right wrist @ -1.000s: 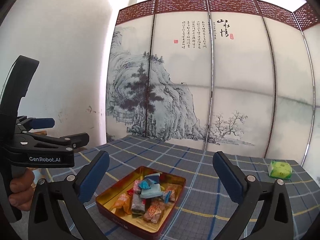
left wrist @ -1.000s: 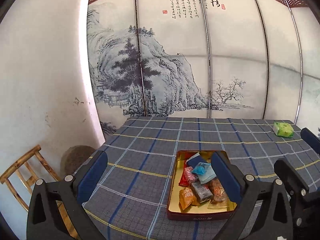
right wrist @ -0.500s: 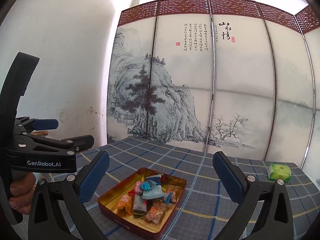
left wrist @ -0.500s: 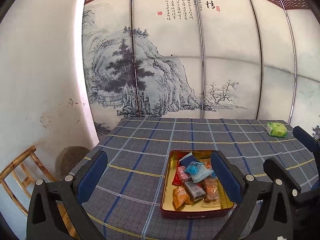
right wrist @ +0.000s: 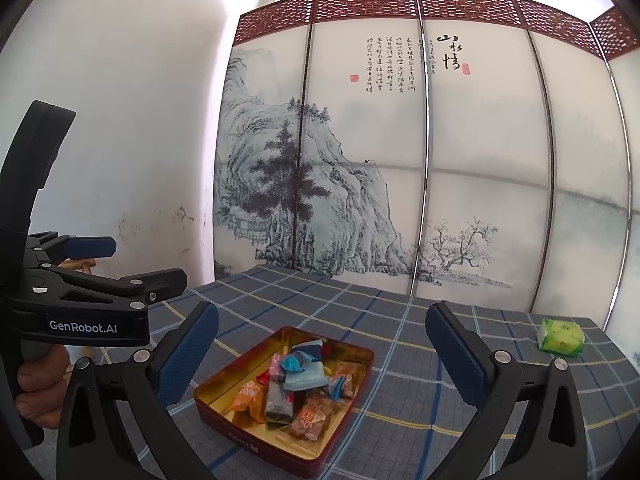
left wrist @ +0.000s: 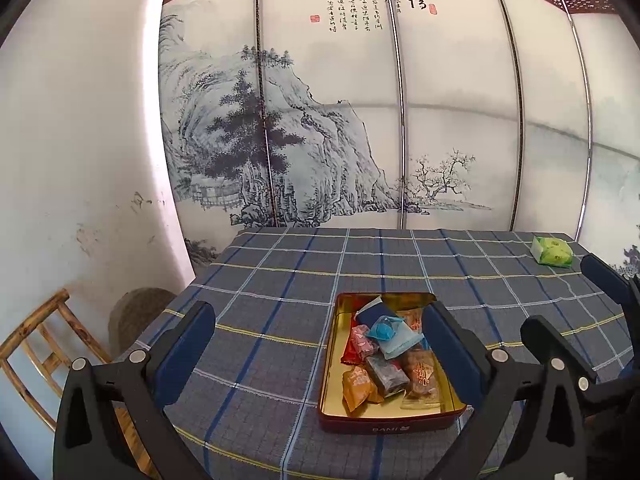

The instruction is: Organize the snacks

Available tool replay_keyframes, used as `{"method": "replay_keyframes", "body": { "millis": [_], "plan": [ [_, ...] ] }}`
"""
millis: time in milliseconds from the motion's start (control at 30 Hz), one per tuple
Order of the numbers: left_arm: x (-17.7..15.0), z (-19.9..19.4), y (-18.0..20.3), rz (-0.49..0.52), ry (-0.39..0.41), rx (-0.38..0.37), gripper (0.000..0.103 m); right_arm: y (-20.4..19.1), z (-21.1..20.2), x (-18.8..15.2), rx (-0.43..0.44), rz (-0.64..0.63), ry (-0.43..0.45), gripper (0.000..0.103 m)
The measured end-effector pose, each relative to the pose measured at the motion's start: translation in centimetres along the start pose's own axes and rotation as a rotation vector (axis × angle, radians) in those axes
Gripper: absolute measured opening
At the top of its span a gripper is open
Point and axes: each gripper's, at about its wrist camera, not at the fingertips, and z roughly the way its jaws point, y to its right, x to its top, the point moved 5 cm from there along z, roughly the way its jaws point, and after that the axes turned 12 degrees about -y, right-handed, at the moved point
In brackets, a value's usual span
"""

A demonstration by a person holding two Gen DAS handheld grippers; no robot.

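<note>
**Both grippers hanging wide open above the snack tin**

The left gripper (left wrist: 320, 344) is hovering with its jaws spread wide, gripping nothing. The right gripper (right wrist: 322, 344) is doing the same, fully parted and empty. Below them the red tin (left wrist: 390, 426) is sitting on the plaid tablecloth (left wrist: 280, 280), its gold interior holding a heap of wrapped snacks (left wrist: 384, 356). Far off at the table's back right corner, one green snack packet (left wrist: 552, 251) is lying alone, well apart from the tin. A hand (right wrist: 38, 392) is gripping the left tool's handle.
</note>
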Motion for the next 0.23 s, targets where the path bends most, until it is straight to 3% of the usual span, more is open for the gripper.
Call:
{"method": "replay_keyframes", "body": {
  "millis": [133, 233],
  "plan": [
    [0.2, 0.8, 0.6, 0.018, -0.002, -0.015, 0.103, 4.5, 2.7, -1.8, -0.028, 0.079, -0.116, 0.103],
    [0.3, 1.3, 0.9, 0.041, -0.009, 0.005, 0.103, 11.3, 5.1, -4.3, -0.115, 0.141, -0.233, 0.103]
  ]
}}
